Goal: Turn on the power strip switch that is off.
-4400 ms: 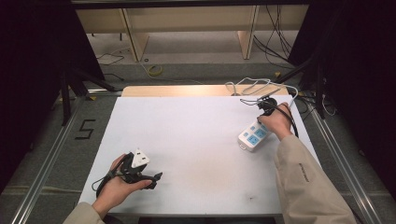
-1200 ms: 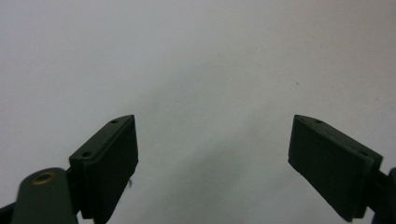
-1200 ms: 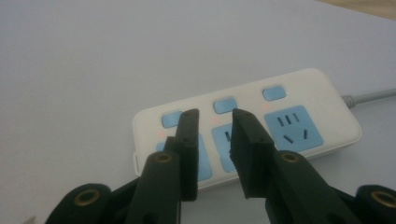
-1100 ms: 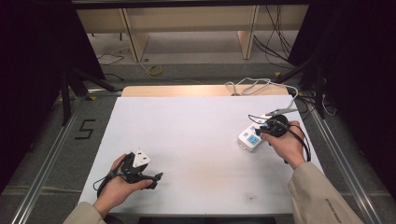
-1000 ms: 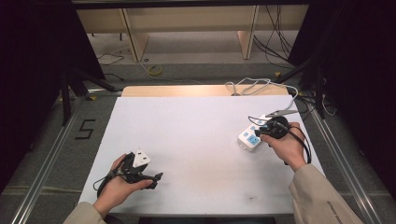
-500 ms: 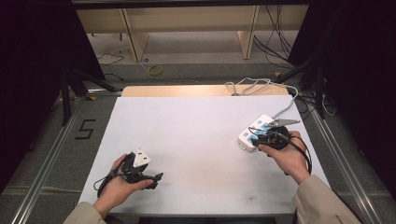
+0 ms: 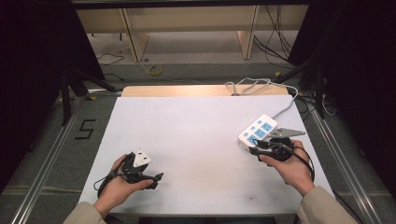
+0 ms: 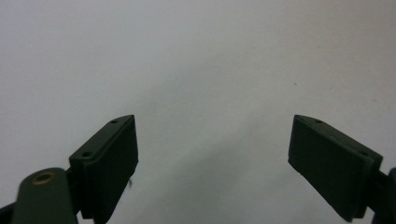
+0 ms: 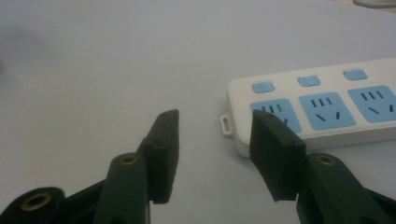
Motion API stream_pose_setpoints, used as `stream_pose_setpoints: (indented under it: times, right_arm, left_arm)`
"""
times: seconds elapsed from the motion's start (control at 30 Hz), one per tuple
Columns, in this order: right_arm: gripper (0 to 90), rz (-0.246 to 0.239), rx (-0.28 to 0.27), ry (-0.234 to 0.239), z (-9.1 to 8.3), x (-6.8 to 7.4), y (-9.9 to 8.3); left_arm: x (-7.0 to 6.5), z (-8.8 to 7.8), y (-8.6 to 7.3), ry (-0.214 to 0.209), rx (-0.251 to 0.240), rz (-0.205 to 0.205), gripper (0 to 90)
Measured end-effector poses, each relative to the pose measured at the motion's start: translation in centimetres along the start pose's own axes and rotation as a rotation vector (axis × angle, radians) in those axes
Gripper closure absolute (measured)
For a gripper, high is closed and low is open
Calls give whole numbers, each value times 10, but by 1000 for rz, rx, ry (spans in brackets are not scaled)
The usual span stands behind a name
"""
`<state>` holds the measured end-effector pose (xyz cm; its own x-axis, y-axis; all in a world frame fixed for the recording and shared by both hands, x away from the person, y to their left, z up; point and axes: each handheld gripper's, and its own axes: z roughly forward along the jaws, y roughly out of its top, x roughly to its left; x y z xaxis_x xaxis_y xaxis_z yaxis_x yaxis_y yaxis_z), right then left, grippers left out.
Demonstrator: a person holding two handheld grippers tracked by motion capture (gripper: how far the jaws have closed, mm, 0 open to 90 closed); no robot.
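power strip (image 7: 257, 131): rigid, light, slick plastic near desk (image 7: 196, 140) right edge; grab across its narrow sides
right claw (image 9: 212, 140): just been opening, nothing between
left claw (image 8: 212, 149): wide, empty

Lab or test bay, not a home. White-topped table (image 7: 187, 140) on bare grey floor, metal floor rails (image 7: 42, 158) at 9 and 3 o'clock. Taped "5" marker (image 7: 85, 129) at 9 o'clock. Loose cables (image 7: 275, 28) and wooden shelving (image 7: 187, 23) at 12 o'clock, dark curtains (image 7: 32, 70) both sides.
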<state>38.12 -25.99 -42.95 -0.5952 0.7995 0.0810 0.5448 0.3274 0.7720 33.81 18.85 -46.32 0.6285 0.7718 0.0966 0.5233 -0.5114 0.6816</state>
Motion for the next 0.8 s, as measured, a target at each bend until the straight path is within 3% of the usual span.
stream_pose_setpoints:
  times: [0.27,0.8]
  right_arm:
    - [468,-21,-10,35,-6,4,-13]
    - [396,-16,-42,39,-16,3,-34]
  left_arm:
    - [0,0,0,-2,-1,-1,156]
    - [-1,0,0,-5,4,6,156]
